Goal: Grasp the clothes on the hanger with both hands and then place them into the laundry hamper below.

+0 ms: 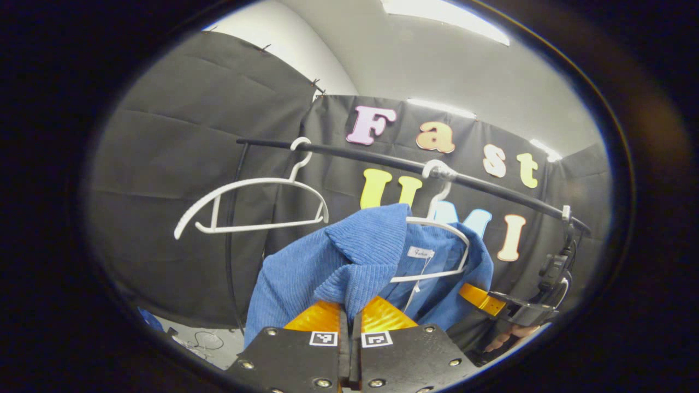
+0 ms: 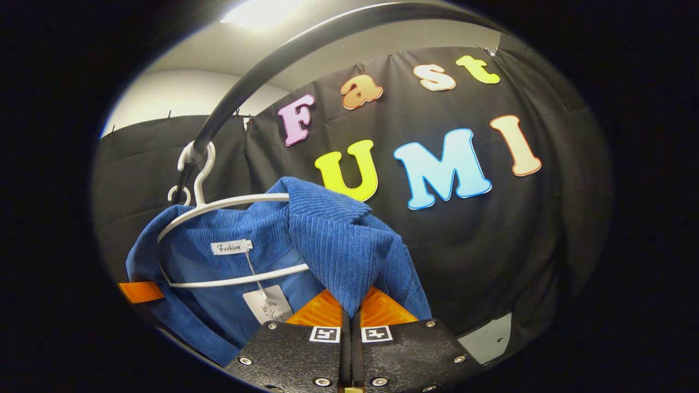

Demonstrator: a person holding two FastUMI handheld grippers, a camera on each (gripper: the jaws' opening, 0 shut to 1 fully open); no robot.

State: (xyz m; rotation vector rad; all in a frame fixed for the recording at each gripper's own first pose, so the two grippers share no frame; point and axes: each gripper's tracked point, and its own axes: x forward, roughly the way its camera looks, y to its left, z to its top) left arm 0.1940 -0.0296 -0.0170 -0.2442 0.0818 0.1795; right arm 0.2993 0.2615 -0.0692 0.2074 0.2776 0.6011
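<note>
Both tools are clamped on the blue jacket: the left tool (image 1: 349,319) pinches one shoulder fold, the right tool (image 2: 349,316) the other. The jacket (image 1: 327,267) hangs on a white hanger (image 1: 445,248) under the rail (image 1: 382,158), above both tools. The hamper is out of sight below.

rail (image 1: 382,158) overhead, empty hanger (image 1: 248,204) beside jacket (image 1: 327,262)

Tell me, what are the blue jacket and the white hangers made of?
The blue jacket looks like corduroy: soft, matte cloth with fine raised ribs. The white hanger holding it and the empty hanger look like smooth, slightly glossy plastic, though coated metal is possible. The rail seems to be dark metal tube.
</note>
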